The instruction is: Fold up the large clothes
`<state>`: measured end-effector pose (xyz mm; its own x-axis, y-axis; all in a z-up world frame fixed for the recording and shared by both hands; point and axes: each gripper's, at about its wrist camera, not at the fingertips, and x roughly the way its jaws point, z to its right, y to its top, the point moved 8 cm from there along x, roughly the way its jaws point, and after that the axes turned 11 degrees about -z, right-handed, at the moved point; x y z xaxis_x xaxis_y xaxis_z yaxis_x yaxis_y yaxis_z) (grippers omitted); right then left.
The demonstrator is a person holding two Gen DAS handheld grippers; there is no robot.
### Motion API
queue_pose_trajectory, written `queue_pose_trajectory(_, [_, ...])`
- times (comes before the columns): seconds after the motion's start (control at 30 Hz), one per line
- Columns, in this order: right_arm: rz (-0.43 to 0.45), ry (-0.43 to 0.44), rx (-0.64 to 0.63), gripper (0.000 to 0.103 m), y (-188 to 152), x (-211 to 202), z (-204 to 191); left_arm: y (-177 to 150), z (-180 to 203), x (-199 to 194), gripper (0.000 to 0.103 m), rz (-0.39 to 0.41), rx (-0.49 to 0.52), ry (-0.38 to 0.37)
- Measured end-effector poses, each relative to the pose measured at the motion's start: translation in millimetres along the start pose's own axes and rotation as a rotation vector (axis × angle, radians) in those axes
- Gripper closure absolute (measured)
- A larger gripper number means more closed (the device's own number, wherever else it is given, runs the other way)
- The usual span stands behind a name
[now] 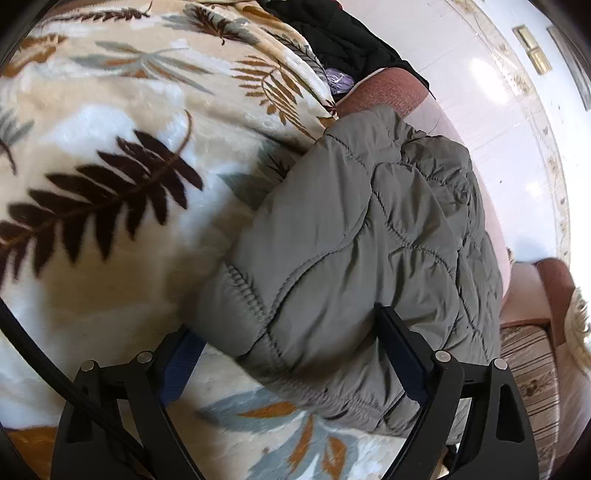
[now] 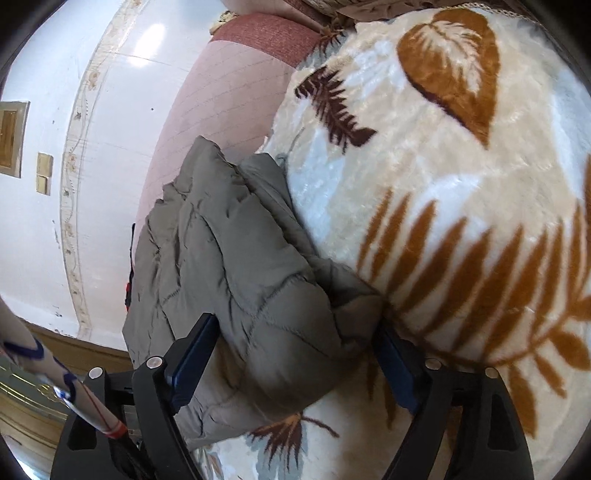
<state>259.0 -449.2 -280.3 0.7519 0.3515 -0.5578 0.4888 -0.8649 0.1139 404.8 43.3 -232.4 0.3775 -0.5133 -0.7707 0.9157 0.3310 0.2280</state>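
A grey quilted jacket (image 1: 354,258) lies bunched on a cream blanket (image 1: 122,147) printed with brown, ochre and grey-blue fern leaves. The left gripper (image 1: 291,350) stands with its jaws spread wide; the jacket's near end bulges between them, against the right-hand finger (image 1: 402,354). A black garment (image 1: 343,33) lies at the top, white floor tiles (image 1: 480,92) beyond.

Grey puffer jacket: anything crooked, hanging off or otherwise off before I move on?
The grey puffer jacket is bunched in a lumpy bundle at the edge of the leaf-print blanket, part over the pink side. Both grippers, left and right, straddle it with jaws wide.
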Motion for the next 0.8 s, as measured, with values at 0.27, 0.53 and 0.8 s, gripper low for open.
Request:
queue_pose_trajectory(0.27, [0.029,-0.13,-0.183,0.044,4,15,-21,2,37,-2,0.042,0.14,0.246,0.235])
queue_pose_trajectory(0.53, [0.193,-0.516,-0.634,0.068,-22,6,-85,-2,66,-15,0.064,0.268,0.456,0.43])
queue_pose_trajectory(0.8, [0.262,-0.57,-0.745,0.071,-37,-17,-110,-10,84,-44,0.067,0.33,0.514,0.446])
